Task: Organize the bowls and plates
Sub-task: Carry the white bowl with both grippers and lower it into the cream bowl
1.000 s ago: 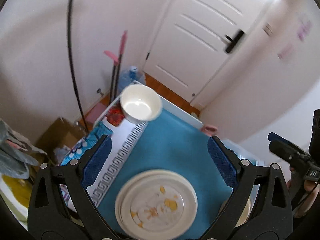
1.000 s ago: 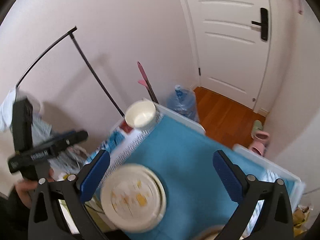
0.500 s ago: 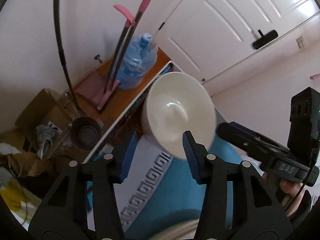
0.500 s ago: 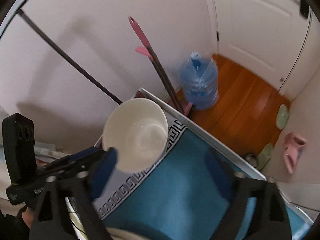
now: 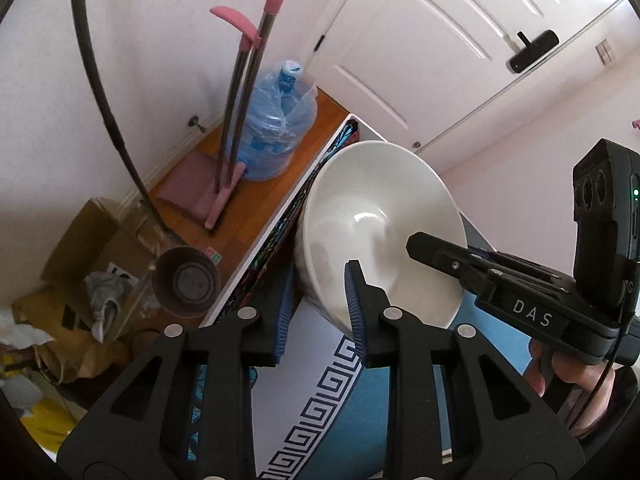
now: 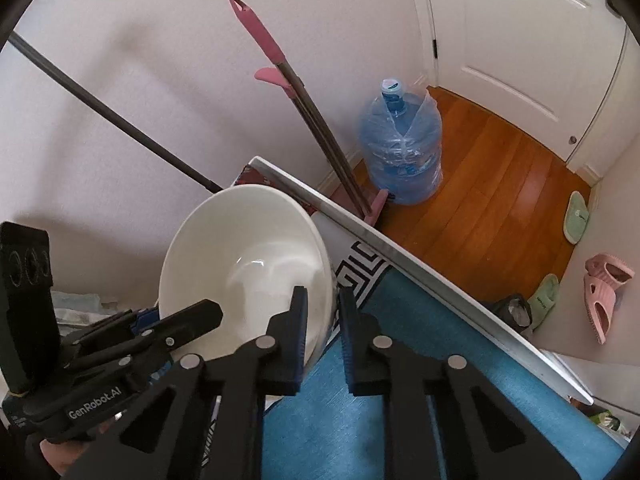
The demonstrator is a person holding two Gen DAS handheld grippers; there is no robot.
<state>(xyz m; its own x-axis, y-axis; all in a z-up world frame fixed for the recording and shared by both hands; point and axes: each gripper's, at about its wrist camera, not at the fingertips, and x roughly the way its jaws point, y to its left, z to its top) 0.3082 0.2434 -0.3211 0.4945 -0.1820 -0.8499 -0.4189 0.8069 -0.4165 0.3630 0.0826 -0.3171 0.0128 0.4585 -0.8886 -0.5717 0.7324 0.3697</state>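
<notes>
Up at the table's far corner, centre of both views, the white bowl (image 5: 376, 232) sits tilted near the table edge (image 6: 420, 268), with the left gripper (image 5: 320, 316) and right gripper (image 6: 322, 320) each clamped on opposite sides of its rim. Beyond the edge, toward the upper frame, stand a water jug (image 6: 402, 152) and mop (image 5: 244, 92) on wood floor. The bowl holds nothing.

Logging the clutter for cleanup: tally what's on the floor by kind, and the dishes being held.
White bowl, its rim between the fingers of both the left hand-held gripper and the right hand-held gripper: 1
Water jug: 1
Pink slippers: 2
Green slippers: 2
Total: 6
</notes>
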